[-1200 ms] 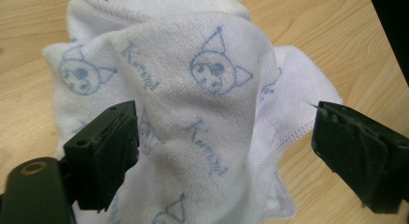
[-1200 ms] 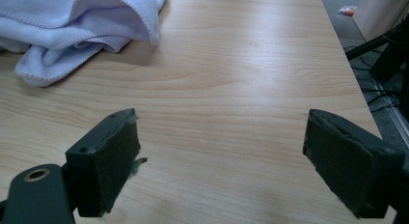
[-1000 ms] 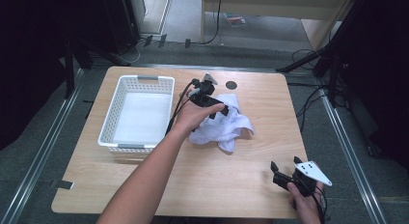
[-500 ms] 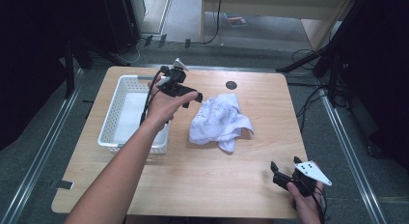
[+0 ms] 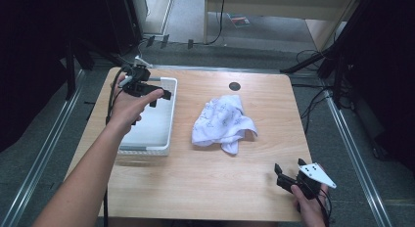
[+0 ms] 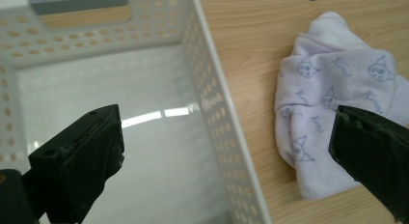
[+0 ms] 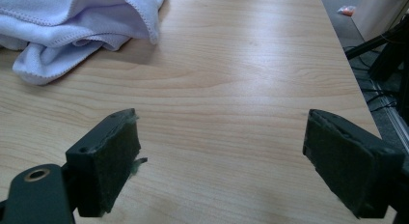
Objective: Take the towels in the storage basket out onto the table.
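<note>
A crumpled white cloth (image 5: 222, 122) with a faint printed pattern lies in the middle of the wooden table (image 5: 205, 178). Left of it stands a white perforated basket (image 5: 166, 114), with nothing inside. My left gripper (image 5: 159, 97) hovers over the basket's far part, open and holding nothing; in the left gripper view its jaws straddle the basket wall (image 6: 217, 113) and the cloth (image 6: 333, 84). My right gripper (image 5: 284, 175) rests low at the table's near right corner, open, its jaws wide over bare wood, with the cloth (image 7: 72, 26) ahead to its left.
A small dark round hole (image 5: 235, 86) sits in the table's far edge. Cables and dark stands surround the table on the floor. The table's right edge (image 7: 357, 64) drops off close to my right gripper.
My left gripper has let go of the cloth and swung left, from above the cloth to over the basket. The cloth stays in the middle. The right gripper has not moved.
</note>
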A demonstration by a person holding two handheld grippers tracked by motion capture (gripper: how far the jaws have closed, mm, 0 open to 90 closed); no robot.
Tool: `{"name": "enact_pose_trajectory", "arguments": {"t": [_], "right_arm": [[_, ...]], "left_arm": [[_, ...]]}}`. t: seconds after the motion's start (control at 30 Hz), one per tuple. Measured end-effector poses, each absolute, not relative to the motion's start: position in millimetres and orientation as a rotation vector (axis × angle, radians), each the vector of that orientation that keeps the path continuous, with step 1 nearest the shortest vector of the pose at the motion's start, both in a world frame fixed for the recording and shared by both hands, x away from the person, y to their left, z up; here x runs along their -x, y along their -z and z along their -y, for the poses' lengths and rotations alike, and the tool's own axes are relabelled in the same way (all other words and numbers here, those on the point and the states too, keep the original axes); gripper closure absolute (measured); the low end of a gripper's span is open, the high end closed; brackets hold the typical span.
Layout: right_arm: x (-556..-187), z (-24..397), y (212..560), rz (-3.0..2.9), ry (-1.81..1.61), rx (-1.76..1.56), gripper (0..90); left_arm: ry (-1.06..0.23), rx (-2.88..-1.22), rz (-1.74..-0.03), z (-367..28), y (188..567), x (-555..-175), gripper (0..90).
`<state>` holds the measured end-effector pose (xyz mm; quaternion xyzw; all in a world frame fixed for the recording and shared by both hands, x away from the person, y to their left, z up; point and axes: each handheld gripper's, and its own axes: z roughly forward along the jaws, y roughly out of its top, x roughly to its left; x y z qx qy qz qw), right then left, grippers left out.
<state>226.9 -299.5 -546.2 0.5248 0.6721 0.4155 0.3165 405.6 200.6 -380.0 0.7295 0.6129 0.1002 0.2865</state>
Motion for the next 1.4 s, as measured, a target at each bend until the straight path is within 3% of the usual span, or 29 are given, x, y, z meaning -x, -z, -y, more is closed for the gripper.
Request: {"name": "enact_pose_trajectory", "arguments": {"t": [0.5,1.03,1.4], "right_arm": [[-227,299,546,-1.769,-1.088,-1.383,13.1],[-226,298,546,-1.773,-1.076,-1.378,13.1],[-226,298,546,-1.772,-1.073,-1.380,13.1]], "left_arm": [[-0.357,-1.859,-1.671,-242,392,-371,0.0],[-0.553,-1.722,-1.661,-282,416,-299,0.0],[-0.586,-1.650,-1.626,-302,446,-255,0.0]]}}
